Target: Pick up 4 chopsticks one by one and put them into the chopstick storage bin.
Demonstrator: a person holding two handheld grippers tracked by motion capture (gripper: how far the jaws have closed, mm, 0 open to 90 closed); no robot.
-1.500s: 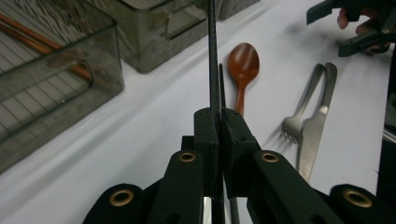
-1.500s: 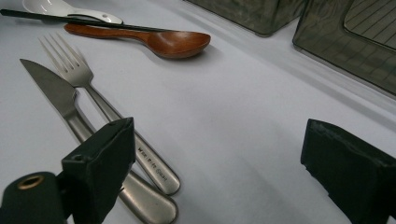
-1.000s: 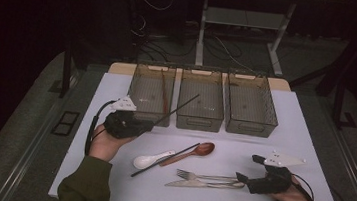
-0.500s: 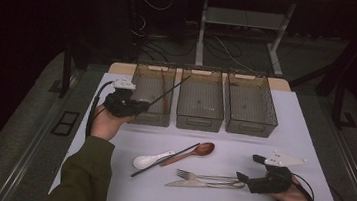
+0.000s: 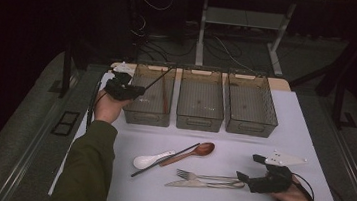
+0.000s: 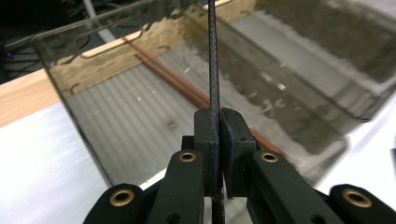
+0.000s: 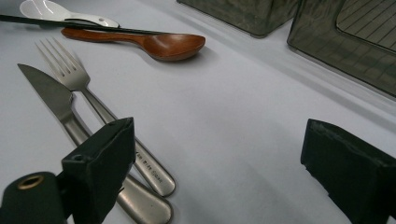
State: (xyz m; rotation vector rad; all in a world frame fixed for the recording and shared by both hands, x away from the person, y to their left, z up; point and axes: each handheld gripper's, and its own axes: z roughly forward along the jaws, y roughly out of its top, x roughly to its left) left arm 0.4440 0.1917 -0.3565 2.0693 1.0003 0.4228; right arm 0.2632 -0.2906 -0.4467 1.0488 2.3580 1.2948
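Observation:
My left gripper [image 5: 126, 91] hangs at the near left corner of the left clear bin [image 5: 147, 116], shut on a black chopstick [image 5: 161, 77] that slants up over the bin. In the left gripper view the pads pinch this chopstick [image 6: 213, 56] above the bin's ribbed floor [image 6: 116, 121], where brown chopsticks [image 6: 173, 79] lie. A second black chopstick [image 5: 165, 159] rests on the table across a white spoon [image 5: 147, 160] and a wooden spoon [image 5: 196, 150]. My right gripper [image 5: 251, 167] rests open at the front right, by the handles of a fork [image 5: 203, 176] and a knife [image 5: 198, 184].
A middle bin [image 5: 199, 123] and a right bin [image 5: 254, 128] stand in a row beside the left one. In the right gripper view the fork [image 7: 70, 77] and knife [image 7: 46, 93] lie by the left jaw, the wooden spoon [image 7: 159, 44] beyond.
The left hand has carried the black chopstick away from the table's middle, toward the far left, up to the left bin. The right hand has stayed put.

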